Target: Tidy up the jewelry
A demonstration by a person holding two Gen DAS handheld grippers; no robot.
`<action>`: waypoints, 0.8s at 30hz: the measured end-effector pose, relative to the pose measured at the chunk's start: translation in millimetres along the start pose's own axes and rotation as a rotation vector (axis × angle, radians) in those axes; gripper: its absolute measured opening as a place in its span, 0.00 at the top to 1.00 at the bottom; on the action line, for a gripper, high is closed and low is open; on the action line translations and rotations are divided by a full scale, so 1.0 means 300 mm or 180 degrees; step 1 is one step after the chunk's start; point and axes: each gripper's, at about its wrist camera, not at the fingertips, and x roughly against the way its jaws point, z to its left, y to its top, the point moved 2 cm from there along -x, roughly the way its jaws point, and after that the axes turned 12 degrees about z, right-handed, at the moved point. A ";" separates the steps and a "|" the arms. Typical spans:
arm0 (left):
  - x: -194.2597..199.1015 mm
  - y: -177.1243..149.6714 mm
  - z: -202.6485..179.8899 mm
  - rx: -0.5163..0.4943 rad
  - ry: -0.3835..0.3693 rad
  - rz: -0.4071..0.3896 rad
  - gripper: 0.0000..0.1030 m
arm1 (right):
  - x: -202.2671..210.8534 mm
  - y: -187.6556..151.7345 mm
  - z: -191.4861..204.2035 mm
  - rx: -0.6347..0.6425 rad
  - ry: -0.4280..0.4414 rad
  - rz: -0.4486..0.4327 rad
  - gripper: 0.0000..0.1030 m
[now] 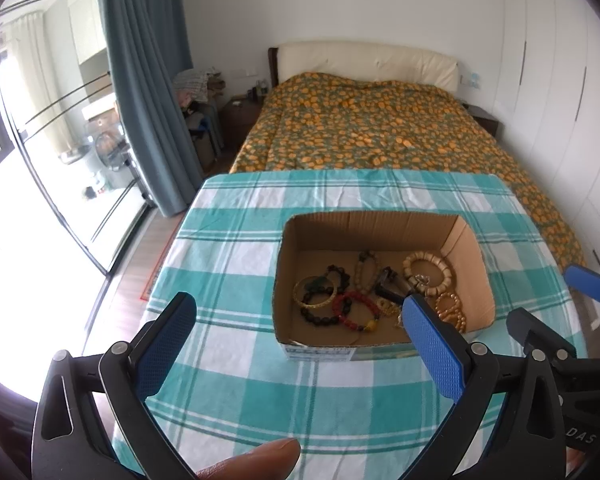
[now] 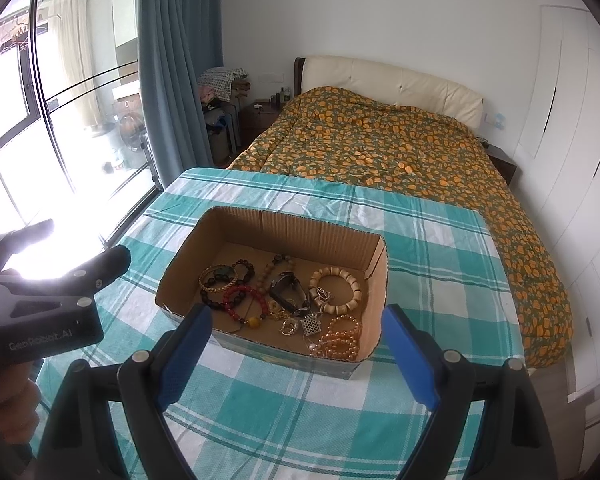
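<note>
We are in a bedroom, with a glass sliding door [image 2: 40, 128] and blue curtain [image 2: 172, 72] at the left and a bed under an orange-patterned quilt [image 2: 400, 152] beyond. In front of it stands a table covered by a teal checked tablecloth [image 2: 284, 420]. At the left, our left gripper [image 1: 296, 344] hangs above the cloth with its jaws spread wide and nothing between them. Just ahead sits an open cardboard box [image 2: 284, 220] in the middle of the table, holding the jewelry. Inside, from the left, we see a gold bangle [image 2: 218, 280], a dark bead bracelet [image 2: 212, 300], a red bead bracelet [image 2: 244, 296], a black wristwatch [image 2: 286, 290], a chunky cream bead bracelet [image 2: 336, 290] and, nearest the front right corner, a string of peach pearls [image 2: 340, 340]. To the right, our right gripper [image 2: 298, 354] hovers near the box's front wall, jaws likewise wide apart and empty.
</note>
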 end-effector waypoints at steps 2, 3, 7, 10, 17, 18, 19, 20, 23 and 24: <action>0.000 0.000 0.001 0.0000 -0.0002 0.0001 0.00 | -0.001 0.000 -0.001 -0.0002 0.0000 -0.0001 0.15; -0.001 -0.001 0.001 -0.0001 -0.0003 0.0001 0.00 | -0.002 0.000 -0.002 -0.0001 -0.0001 0.0000 0.15; 0.000 0.000 -0.001 -0.0007 -0.0014 -0.0009 0.00 | -0.003 -0.004 -0.001 -0.0008 -0.0003 0.0008 0.15; -0.001 0.000 -0.003 -0.0008 -0.0008 -0.0009 0.00 | -0.003 -0.003 -0.002 -0.0004 -0.0008 0.0004 0.15; -0.006 0.005 -0.013 -0.0051 0.0033 -0.0013 0.00 | -0.006 -0.004 -0.009 -0.0008 -0.0021 0.0005 0.15; -0.007 0.005 -0.014 -0.0055 0.0036 -0.0011 0.00 | -0.006 -0.003 -0.010 -0.0010 -0.0024 0.0007 0.15; -0.008 0.005 -0.014 -0.0054 0.0031 -0.0013 0.00 | -0.005 -0.003 -0.010 -0.0011 -0.0028 0.0007 0.15; -0.008 0.006 -0.014 -0.0057 0.0032 -0.0012 0.00 | -0.004 -0.002 -0.012 -0.0013 -0.0034 0.0006 0.15; -0.009 0.004 -0.016 -0.0073 0.0032 -0.0021 0.00 | -0.002 0.000 -0.017 -0.0018 -0.0047 0.0005 0.15; -0.009 0.004 -0.017 -0.0077 0.0030 -0.0022 0.00 | -0.002 -0.001 -0.017 -0.0019 -0.0049 0.0005 0.15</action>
